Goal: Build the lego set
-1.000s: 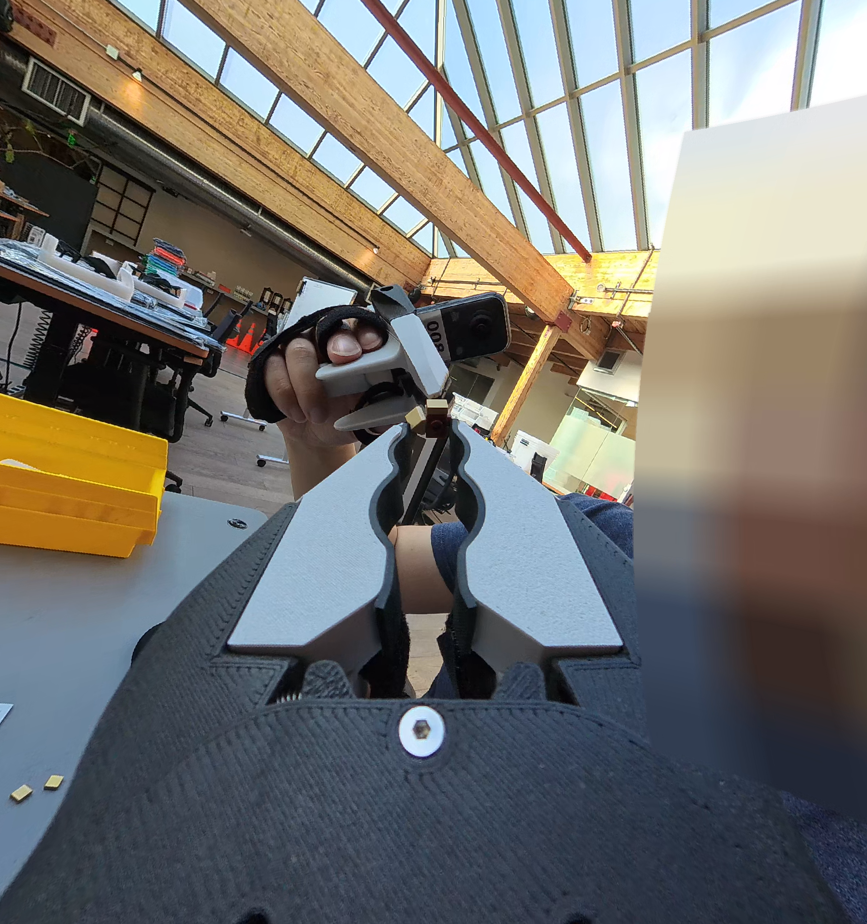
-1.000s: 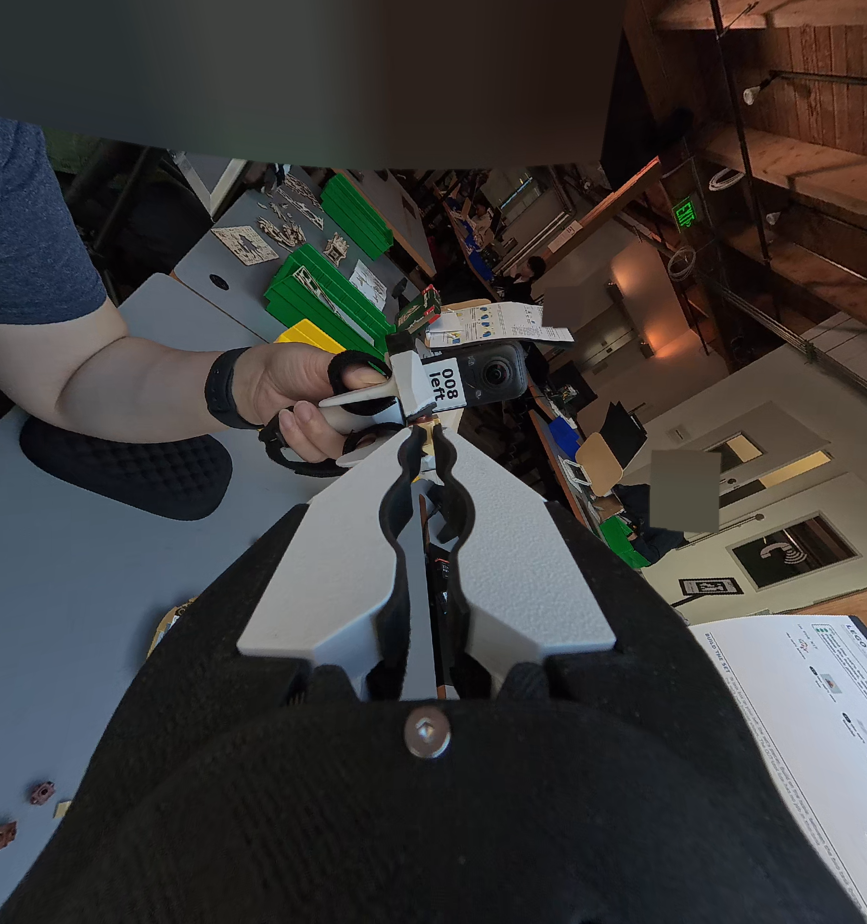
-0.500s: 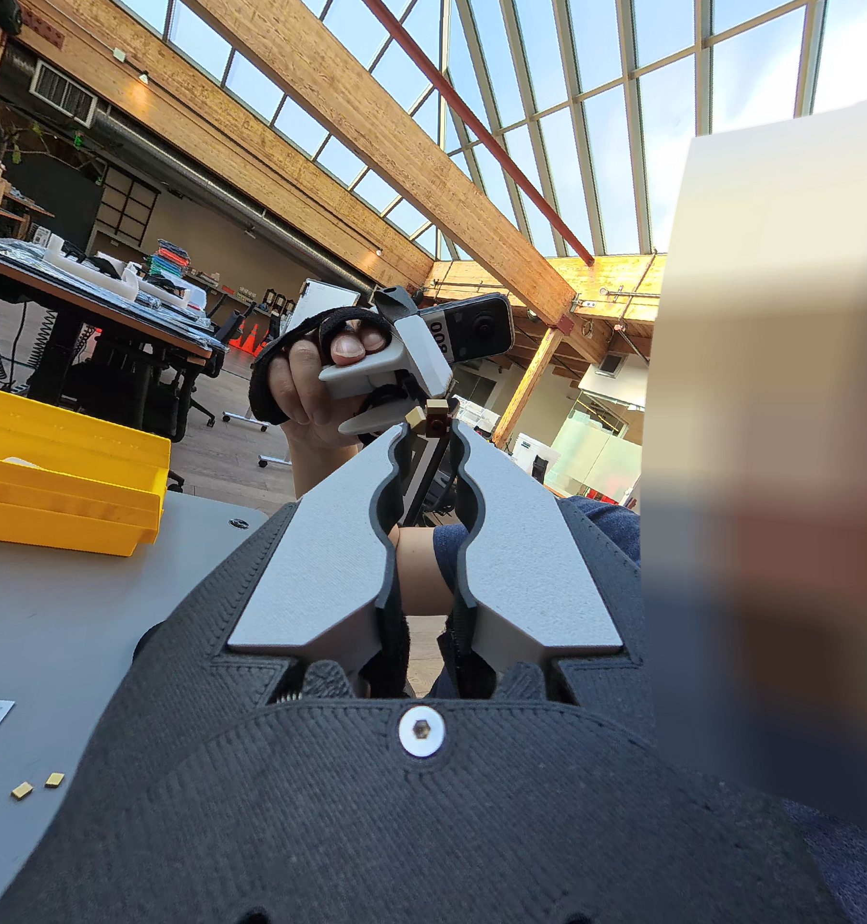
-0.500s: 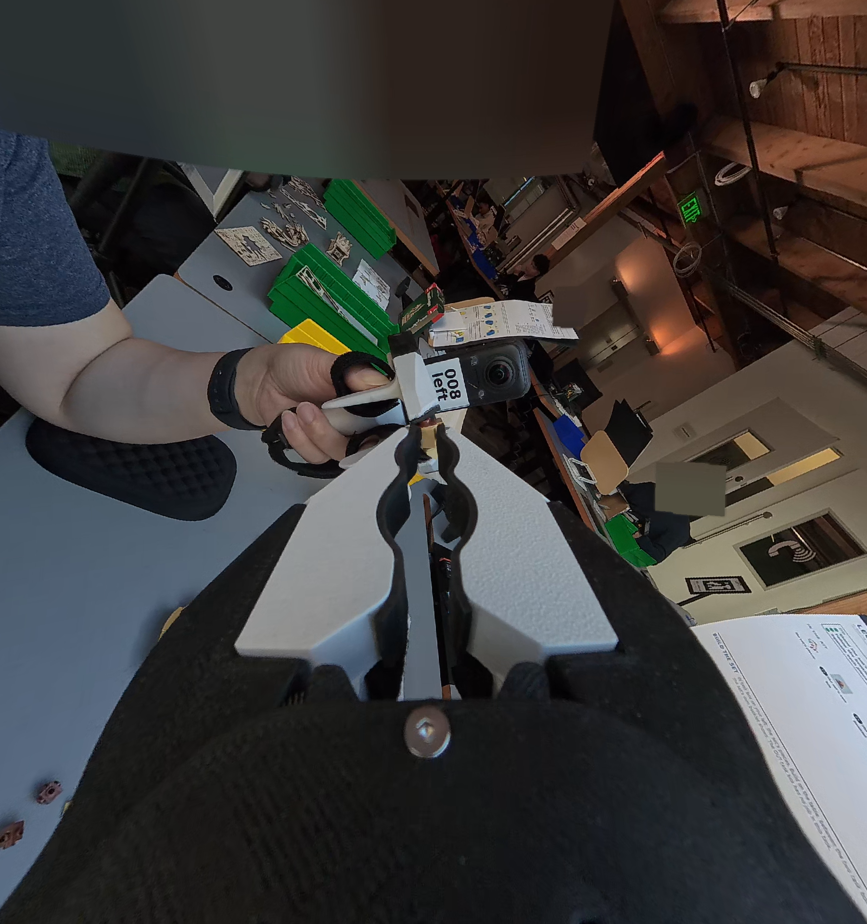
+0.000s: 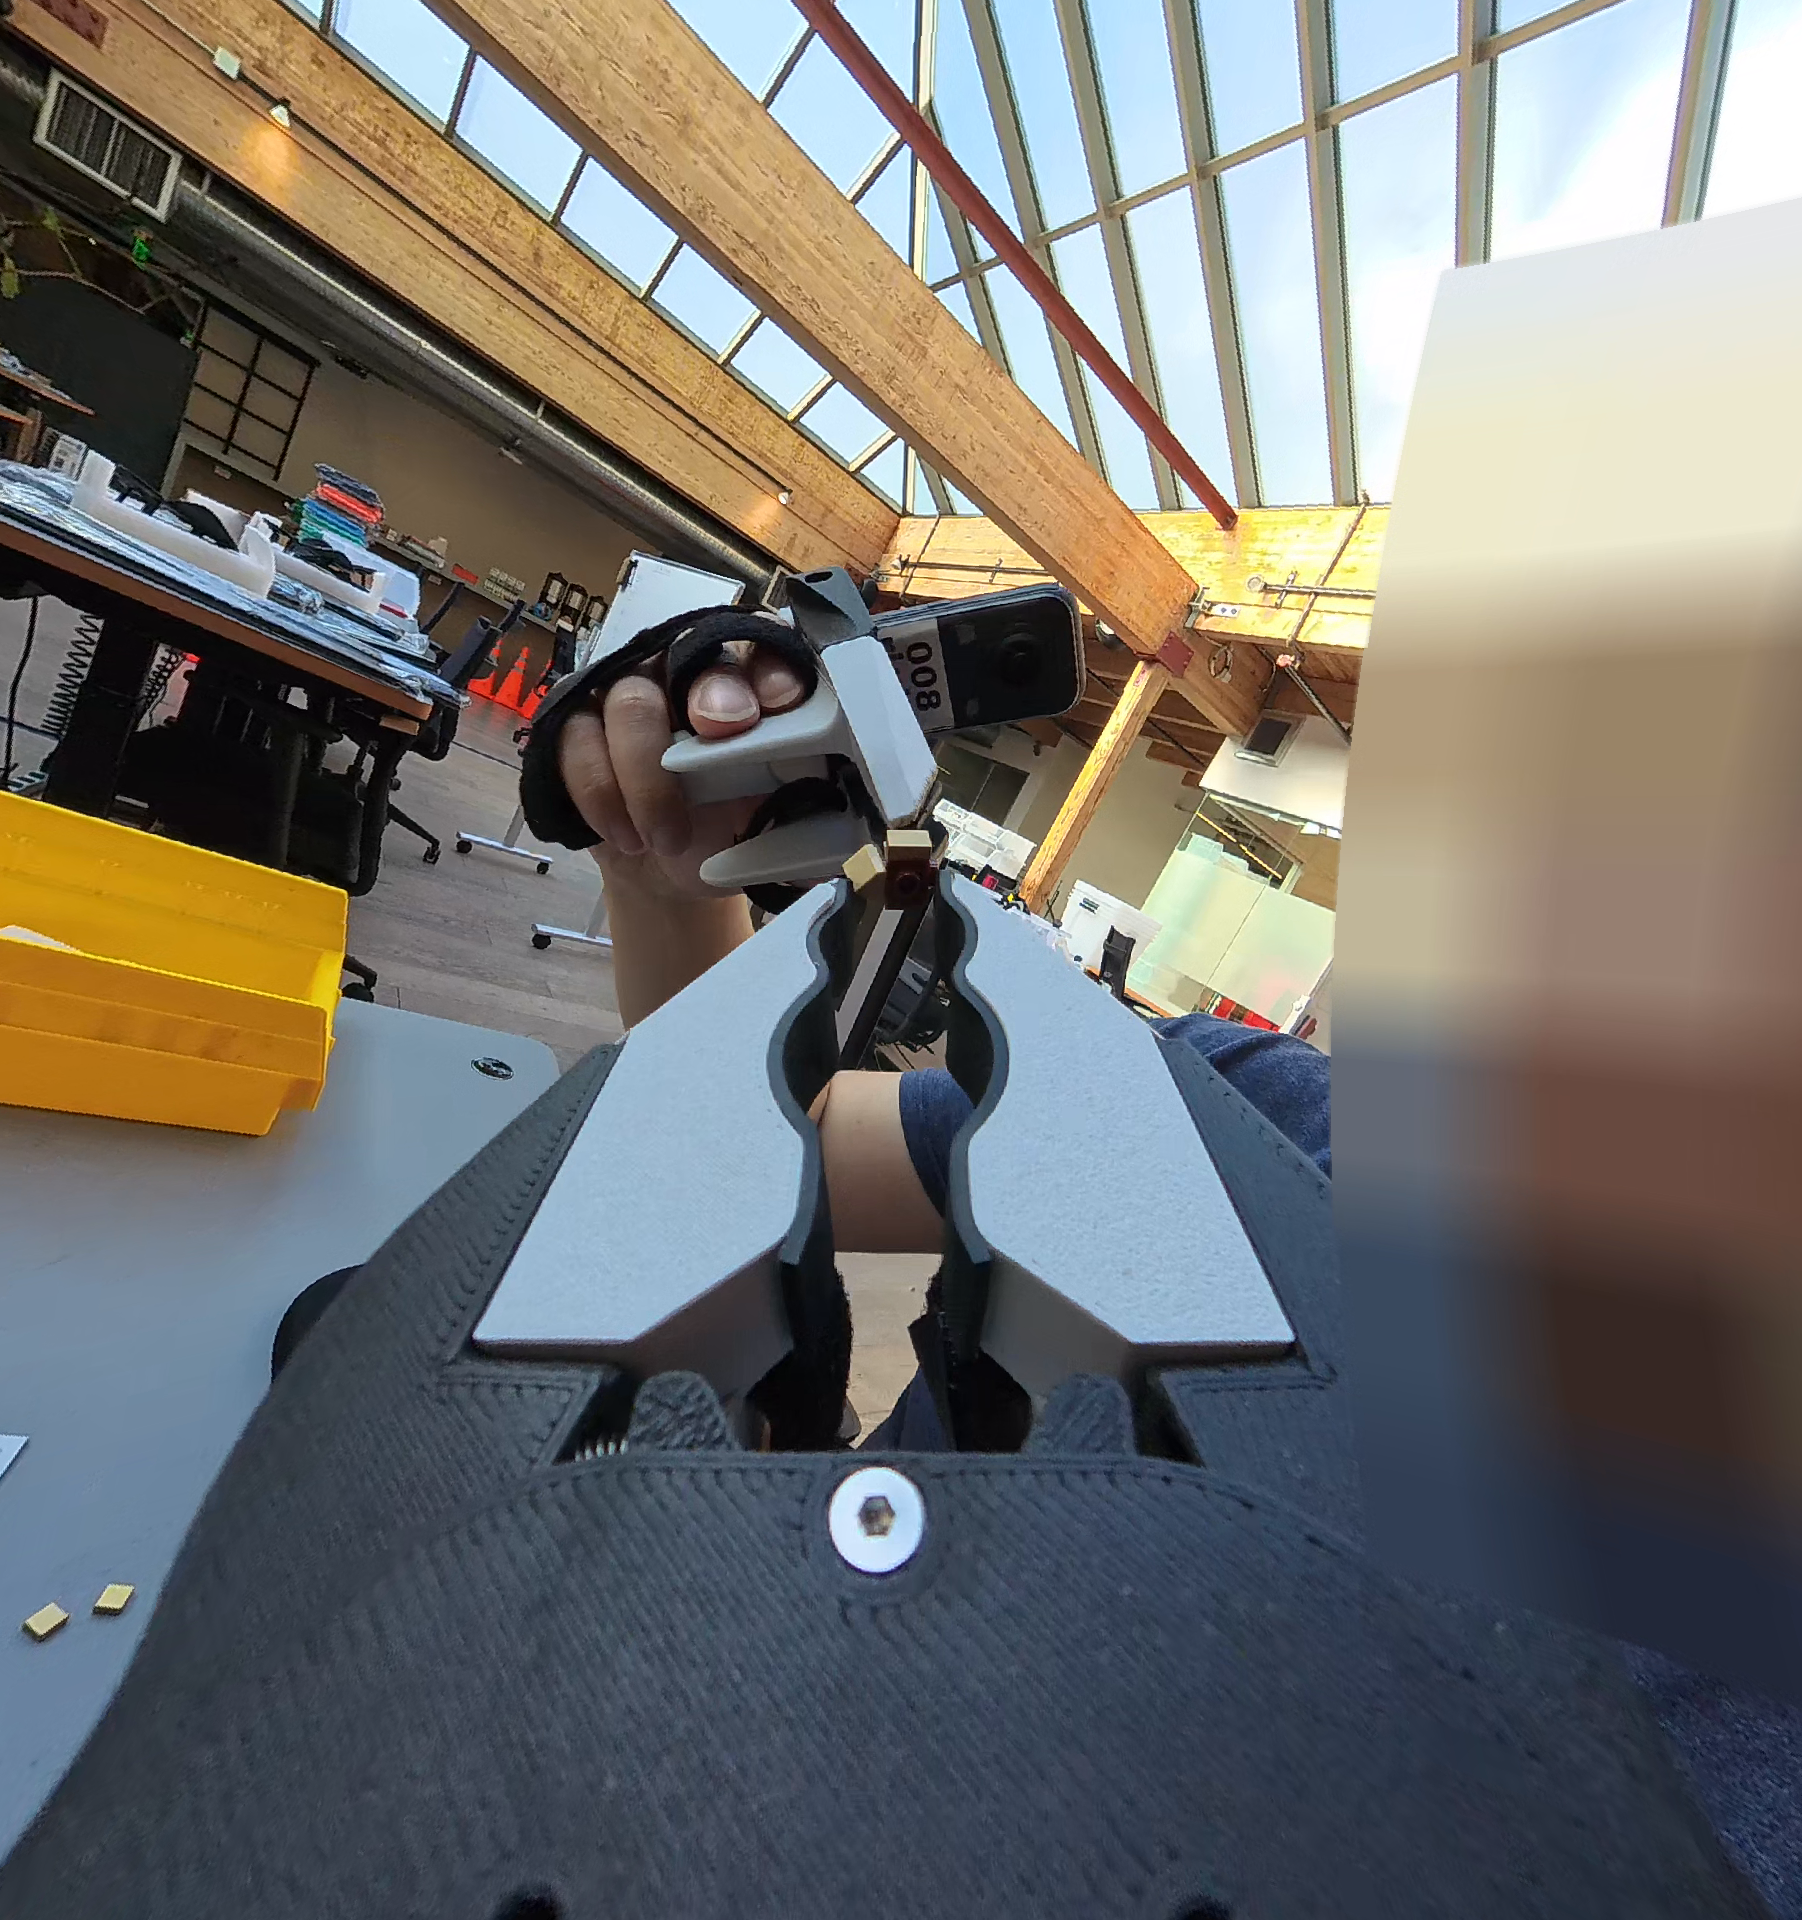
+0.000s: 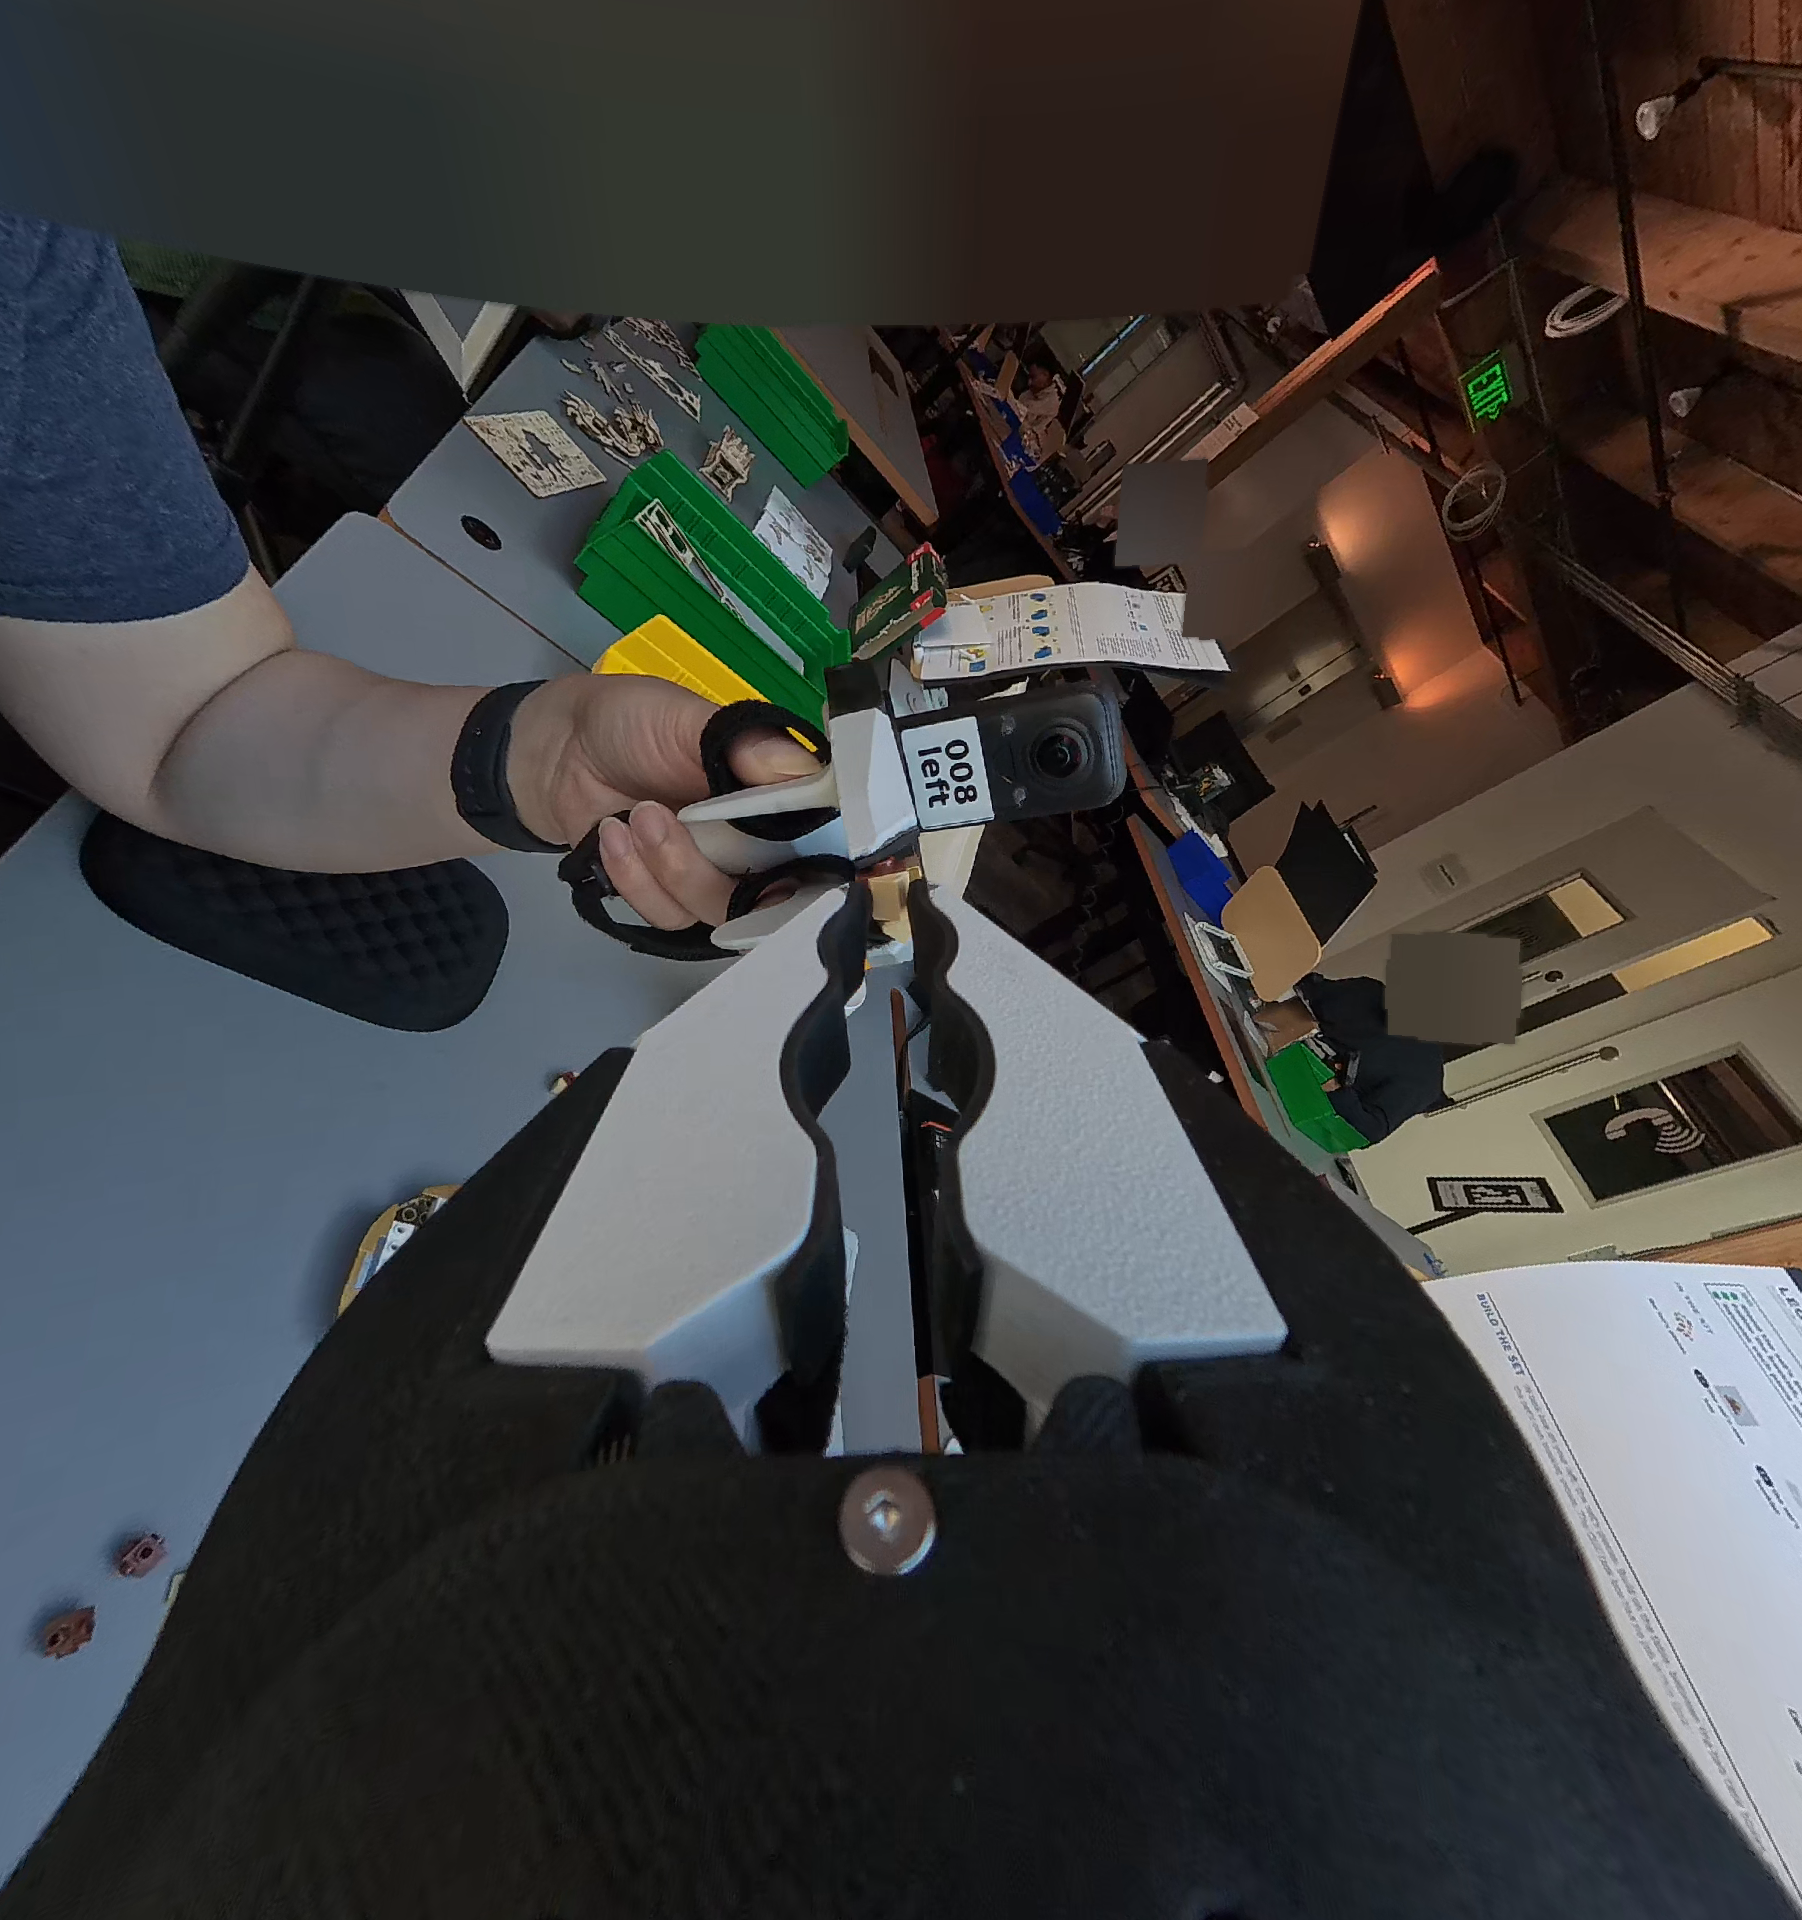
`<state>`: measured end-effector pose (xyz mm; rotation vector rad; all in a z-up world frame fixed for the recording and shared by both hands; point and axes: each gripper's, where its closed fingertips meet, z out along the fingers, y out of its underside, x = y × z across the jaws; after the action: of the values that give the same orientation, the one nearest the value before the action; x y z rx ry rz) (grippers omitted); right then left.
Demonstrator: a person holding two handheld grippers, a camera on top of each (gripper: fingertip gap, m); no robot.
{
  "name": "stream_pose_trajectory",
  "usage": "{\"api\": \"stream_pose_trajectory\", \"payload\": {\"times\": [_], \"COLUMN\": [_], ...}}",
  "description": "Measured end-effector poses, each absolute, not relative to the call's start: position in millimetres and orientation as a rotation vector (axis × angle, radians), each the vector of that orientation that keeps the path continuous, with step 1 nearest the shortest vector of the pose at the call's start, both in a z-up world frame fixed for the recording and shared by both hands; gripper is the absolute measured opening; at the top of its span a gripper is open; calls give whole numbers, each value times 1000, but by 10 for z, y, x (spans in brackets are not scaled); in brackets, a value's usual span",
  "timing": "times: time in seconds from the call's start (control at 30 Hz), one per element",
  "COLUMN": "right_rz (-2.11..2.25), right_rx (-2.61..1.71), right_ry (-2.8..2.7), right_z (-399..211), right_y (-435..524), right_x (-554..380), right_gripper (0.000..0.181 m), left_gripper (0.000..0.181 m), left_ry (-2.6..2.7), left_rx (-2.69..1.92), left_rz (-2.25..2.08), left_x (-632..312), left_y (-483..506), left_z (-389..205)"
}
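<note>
1. I hold both grippers raised above the grey bench (image 5: 128, 1278), tips facing each other, so the two small Lego parts meet in open air where I can line them up.

2. My left gripper (image 5: 889, 894) has its jaws nearly closed. A brown brick (image 5: 907, 873) sits at its tips, with a tan piece (image 5: 863, 862) touching its left side. I judge the left tips pinch the brown brick, though the contact is small and hard to see.

3. My right gripper (image 6: 884, 906) is also nearly closed, nipping a tan piece (image 6: 889, 891) at its very tips. It points straight at the left gripper, so the piece can press onto the brick.

4. I judge this as the joining step: one part held steady, the other pushed on.

5. Spare parts wait on the bench: two tan tiles (image 5: 76, 1610) near my left side, two brown pieces (image 6: 102, 1595) near my right.

6. An instruction sheet (image 6: 1707, 1507) lies at my right, within view for checking.

7. A yellow bin (image 5: 128, 997) stands on the bench at my left.
</note>
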<state>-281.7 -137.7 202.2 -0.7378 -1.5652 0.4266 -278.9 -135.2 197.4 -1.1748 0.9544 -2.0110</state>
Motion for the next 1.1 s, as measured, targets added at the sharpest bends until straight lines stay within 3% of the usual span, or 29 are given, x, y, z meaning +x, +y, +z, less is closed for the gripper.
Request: {"api": "stream_pose_trajectory", "payload": {"times": [1.1], "right_rz": [152], "right_rx": [-697], "right_ry": [-1514], "right_z": [2008], "right_y": [-1357], "right_x": [-2857], "right_gripper": [5], "left_gripper": [12], "left_ry": [962], "left_rx": [-1161], "left_rz": [-1980], "left_x": [-2804], "left_y": [-1343], "left_z": [1969]}}
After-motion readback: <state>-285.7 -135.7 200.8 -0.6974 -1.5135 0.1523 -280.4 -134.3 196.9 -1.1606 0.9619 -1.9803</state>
